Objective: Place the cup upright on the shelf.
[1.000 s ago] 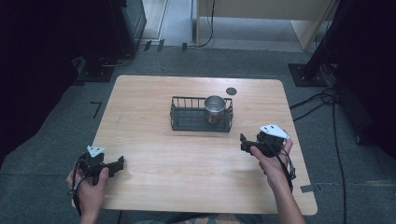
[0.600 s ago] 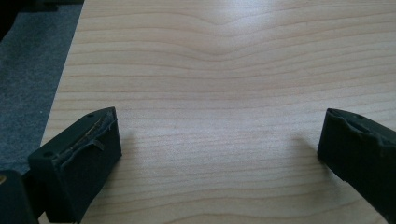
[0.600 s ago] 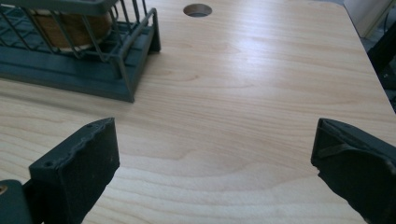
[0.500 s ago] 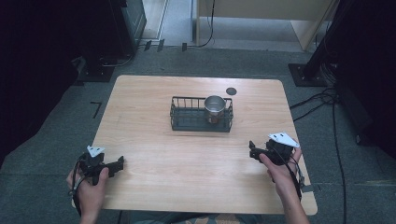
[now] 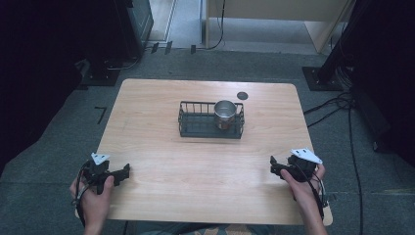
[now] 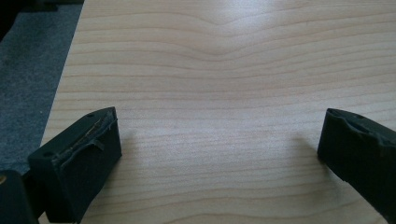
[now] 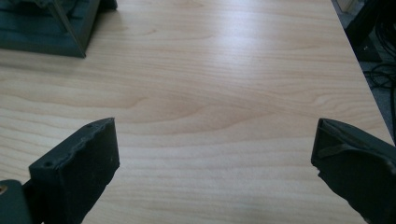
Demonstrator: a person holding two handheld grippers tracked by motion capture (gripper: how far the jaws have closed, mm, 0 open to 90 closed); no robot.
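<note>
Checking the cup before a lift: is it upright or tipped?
Upright: the round silver metal cup stands in the black wire basket, its open rim facing up.

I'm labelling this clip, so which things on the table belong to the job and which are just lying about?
Part of the job:
metal cup, standing in the right end of the wire basket
left gripper and right gripper, both open and empty near the table's front edge

Probably lying about:
small dark disc behind the basket
</note>
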